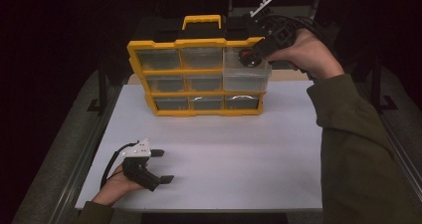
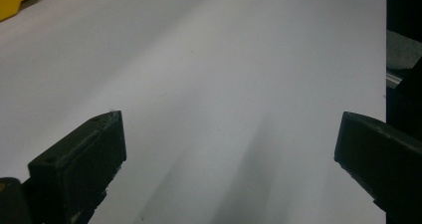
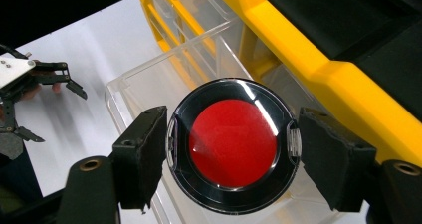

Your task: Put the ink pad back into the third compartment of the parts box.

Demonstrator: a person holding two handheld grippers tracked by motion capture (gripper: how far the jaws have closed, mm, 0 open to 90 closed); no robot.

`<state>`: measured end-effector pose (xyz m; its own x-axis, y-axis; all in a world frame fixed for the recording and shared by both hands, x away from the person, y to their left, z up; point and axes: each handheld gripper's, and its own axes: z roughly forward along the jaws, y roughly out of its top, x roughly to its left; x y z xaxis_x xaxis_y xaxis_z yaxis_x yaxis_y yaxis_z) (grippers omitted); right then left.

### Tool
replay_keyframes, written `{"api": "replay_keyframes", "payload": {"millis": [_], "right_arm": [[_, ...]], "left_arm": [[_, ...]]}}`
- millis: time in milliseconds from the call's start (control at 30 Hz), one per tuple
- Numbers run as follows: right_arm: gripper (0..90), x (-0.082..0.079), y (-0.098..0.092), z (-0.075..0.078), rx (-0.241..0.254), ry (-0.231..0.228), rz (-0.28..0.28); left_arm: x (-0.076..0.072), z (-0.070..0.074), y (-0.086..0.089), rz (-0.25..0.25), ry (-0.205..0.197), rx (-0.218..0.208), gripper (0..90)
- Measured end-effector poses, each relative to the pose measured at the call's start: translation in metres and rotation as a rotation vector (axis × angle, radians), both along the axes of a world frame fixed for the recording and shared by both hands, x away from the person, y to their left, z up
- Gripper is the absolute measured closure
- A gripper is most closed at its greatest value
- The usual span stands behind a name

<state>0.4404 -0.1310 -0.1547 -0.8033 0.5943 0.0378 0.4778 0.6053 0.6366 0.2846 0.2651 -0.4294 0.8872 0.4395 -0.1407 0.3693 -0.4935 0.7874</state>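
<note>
**Lowering the round case into the pulled-out drawer**

The right gripper [image 3: 234,144] holds a round black case with a red centre [image 3: 233,143], its two jaws pressed against opposite edges of the rim. In the high view the case [image 1: 247,56] sits at the top right corner of the yellow drawer cabinet [image 1: 149,47], directly over the clear drawer [image 1: 246,77] that stands pulled out of the right-hand column. The right gripper view confirms the alignment — the drawer's transparent walls [image 3: 139,77] frame the case from below.

Procedure, as judged from this position:

1. Keep the case flat, red face up, so the rim does not slip between the pads.
2. Centre it between the drawer walls before descending; the yellow frame [image 3: 308,69] lies close on one side, and a jaw could catch it.
3. Lower until the case rests on the drawer floor, then release — a drop from height may bounce it against the thin plastic.

The left gripper [image 1: 161,167] rests low on the white table [image 1: 239,159], well apart from the cabinet, jaws spread wide with nothing between them. It is available to steady the cabinet if the drawer shifts.
</note>
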Motion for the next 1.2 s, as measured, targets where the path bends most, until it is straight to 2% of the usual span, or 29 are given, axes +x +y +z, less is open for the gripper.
{"api": "replay_keyframes", "payload": {"millis": [233, 333, 467, 867, 1200], "right_arm": [[27.3, 0.001, 0.001, -0.003, 0.004, -0.001, 0.0], [25.8, 0.001, -0.002, -0.001, 0.028, -0.018, -0.011], [25.8, 0.0, -0.005, 0.001, 0.033, -0.024, -0.012], [25.5, -0.011, -0.03, 0.006, 0.034, -0.041, -0.043], [20.3, -0.024, -0.051, -0.007, 0.052, -0.035, -0.048]], "left_arm": [[0.0, 0.0, 0.0, -0.002, 0.002, 0.003, 0.0], [0.0, 0.0, 0.0, -0.002, 0.002, 0.003, 0.0], [0.0, 0.0, 0.0, -0.002, 0.002, 0.002, 0.0], [0.0, -0.001, -0.001, -0.001, 0.005, 0.006, 0.0], [0.001, -0.001, -0.001, 0.003, 0.011, 0.001, 0.0]]}}
